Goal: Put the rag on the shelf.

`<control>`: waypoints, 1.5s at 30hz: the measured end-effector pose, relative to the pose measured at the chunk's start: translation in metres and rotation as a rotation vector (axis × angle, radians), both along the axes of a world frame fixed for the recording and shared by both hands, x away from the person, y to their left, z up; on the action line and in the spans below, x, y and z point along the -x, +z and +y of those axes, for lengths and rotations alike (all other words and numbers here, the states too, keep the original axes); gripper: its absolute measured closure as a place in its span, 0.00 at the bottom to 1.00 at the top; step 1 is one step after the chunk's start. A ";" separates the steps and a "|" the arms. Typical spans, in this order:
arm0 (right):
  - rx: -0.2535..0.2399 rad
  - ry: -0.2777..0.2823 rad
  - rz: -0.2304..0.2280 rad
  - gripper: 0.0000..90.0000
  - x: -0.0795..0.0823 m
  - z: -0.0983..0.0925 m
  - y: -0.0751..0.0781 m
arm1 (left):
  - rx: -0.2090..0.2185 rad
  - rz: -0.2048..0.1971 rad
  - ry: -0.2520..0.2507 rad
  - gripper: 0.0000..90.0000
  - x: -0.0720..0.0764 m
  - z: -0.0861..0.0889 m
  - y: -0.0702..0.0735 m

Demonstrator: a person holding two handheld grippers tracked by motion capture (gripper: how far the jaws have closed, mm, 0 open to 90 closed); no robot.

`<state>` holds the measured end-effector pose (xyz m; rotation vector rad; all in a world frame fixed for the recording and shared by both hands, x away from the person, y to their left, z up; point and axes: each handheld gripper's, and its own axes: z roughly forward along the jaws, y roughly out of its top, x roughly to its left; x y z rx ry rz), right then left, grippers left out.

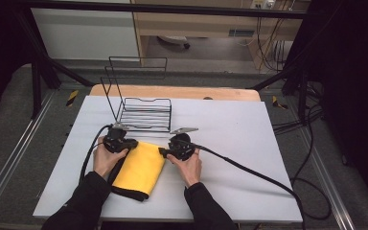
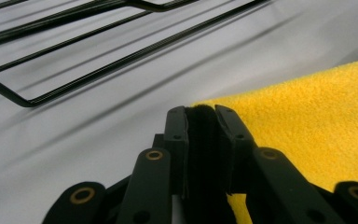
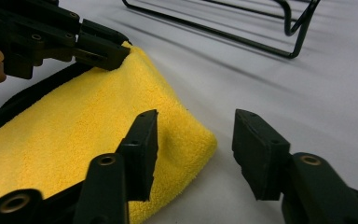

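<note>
High view looks forward and down on the whole table [image 1: 249, 143] from the person's side. Both gripper views sit low and close, looking along their jaws, sharing the cloth [image 2: 317, 116] and rack [image 3: 242, 28].

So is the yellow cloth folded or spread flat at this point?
Folded. The yellow cloth lies as a narrow, thick pad with a rounded doubled edge near the right gripper, and its black-trimmed edge stacks at the near end on the table.

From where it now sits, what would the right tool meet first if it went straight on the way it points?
Most likely the yellow cloth: its folded corner lies between the right tool's open jaws. Beyond it stands the left tool, clamped on the cloth's far corner; depth is unclear.
</note>
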<state>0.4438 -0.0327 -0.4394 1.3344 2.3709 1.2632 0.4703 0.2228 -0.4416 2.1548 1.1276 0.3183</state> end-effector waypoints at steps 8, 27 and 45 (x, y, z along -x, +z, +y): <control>0.002 -0.014 0.046 0.68 -0.001 0.007 -0.011 | 0.012 0.007 -0.008 0.84 -0.002 0.002 0.000; -0.090 -0.018 0.011 0.93 0.002 0.007 0.000 | 0.111 0.000 0.032 0.90 0.001 0.014 0.006; -0.149 0.043 -0.139 0.93 0.022 0.009 0.034 | 0.205 -0.139 0.038 0.90 0.035 0.034 0.041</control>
